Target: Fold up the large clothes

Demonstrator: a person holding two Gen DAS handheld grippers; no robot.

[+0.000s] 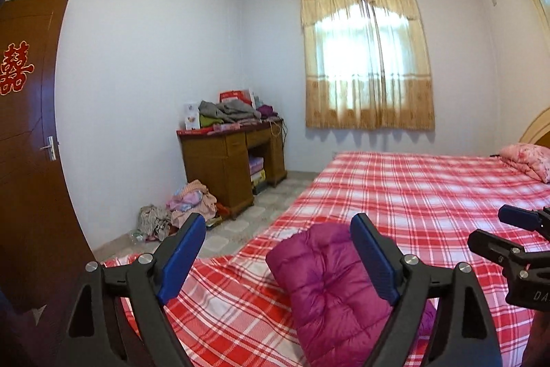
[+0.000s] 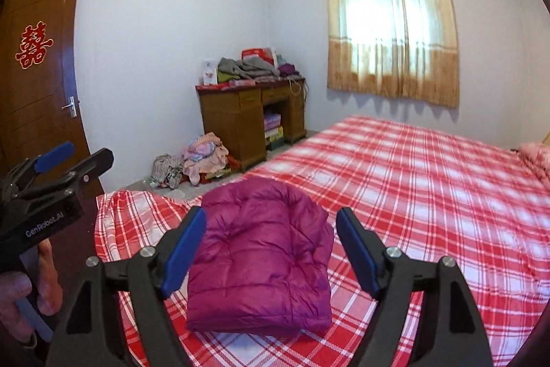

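Observation:
A magenta quilted down jacket lies folded into a compact bundle near the foot corner of the bed, which has a red and white checked sheet. My right gripper hovers above the bundle, open, its blue pads wide apart and off the fabric. In the left wrist view the jacket lies below my left gripper, which is also open with nothing between its fingers. Each view catches the other gripper at its edge: the right one and the left one.
A wooden desk piled with clothes stands against the far wall, with heaps of laundry on the floor beside it. A brown door is at the left, a curtained window at the back and a pink pillow at the bed's head.

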